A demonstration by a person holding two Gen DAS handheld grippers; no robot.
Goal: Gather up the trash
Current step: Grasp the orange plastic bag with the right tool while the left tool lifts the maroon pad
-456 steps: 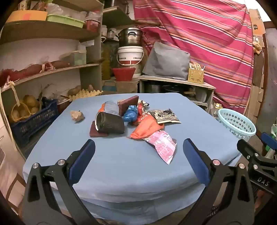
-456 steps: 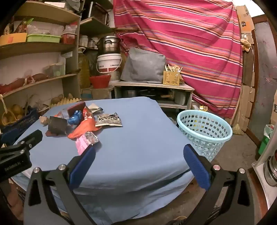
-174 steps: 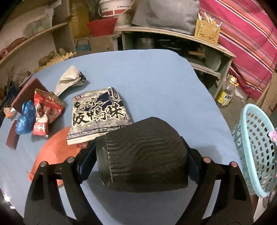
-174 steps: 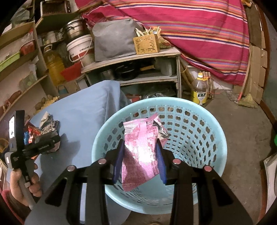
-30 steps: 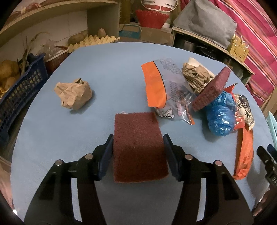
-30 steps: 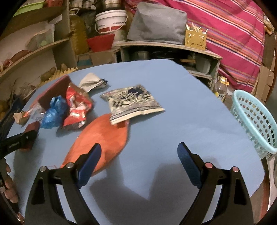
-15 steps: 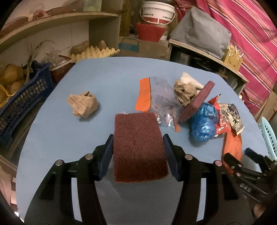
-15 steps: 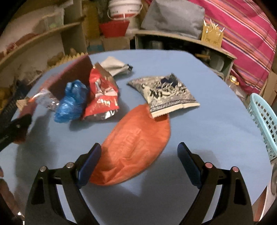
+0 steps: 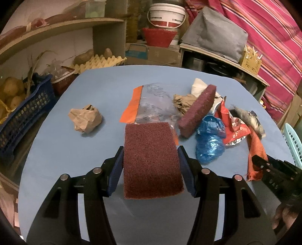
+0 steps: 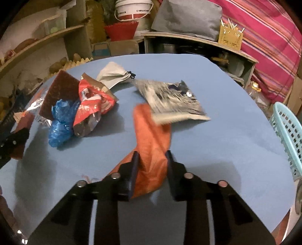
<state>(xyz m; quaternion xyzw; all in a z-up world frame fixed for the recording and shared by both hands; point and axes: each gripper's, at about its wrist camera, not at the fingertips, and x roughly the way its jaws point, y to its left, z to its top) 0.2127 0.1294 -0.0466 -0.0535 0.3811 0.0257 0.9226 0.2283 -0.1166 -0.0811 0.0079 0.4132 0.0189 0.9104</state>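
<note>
In my left gripper (image 9: 150, 165) I have a maroon scouring pad (image 9: 151, 160) clamped flat between the two blue pads, its edges pressed on both sides, held above the blue desk (image 9: 66, 150). My right gripper (image 10: 152, 165) has just been closing, and an orange bag (image 10: 151, 147) is now pinched between its narrowed jaws, bunched up where they squeeze it, with its far end trailing up toward a black-and-white snack packet (image 10: 169, 101) that lies partly on it. Just past the pad in the left view lies a clear bag with an orange strip (image 9: 149, 101), and to its left, well apart from the rest, a crumpled brown paper ball (image 9: 85, 118). To the right sits a blue plastic wad (image 9: 210, 139), touching a second maroon pad (image 9: 198, 111) that leans tilted on the heap, and a red wrapper (image 9: 234, 126) just beside it. In the right view the same red wrapper (image 10: 92, 105) rests against the blue wad (image 10: 60, 122), and a pale cloth pouch (image 10: 113, 74) lies beyond them near the far side of the desk. A light blue basket (image 10: 286, 130) stands off the right edge of the desk, on the floor side. Farther back are wooden shelves (image 9: 56, 32), a dark blue crate (image 9: 20, 116) with potatoes, an egg tray (image 9: 100, 62), a white bucket (image 9: 167, 15), a grey cushion (image 9: 220, 35) and a striped pink cloth (image 9: 273, 37).
</note>
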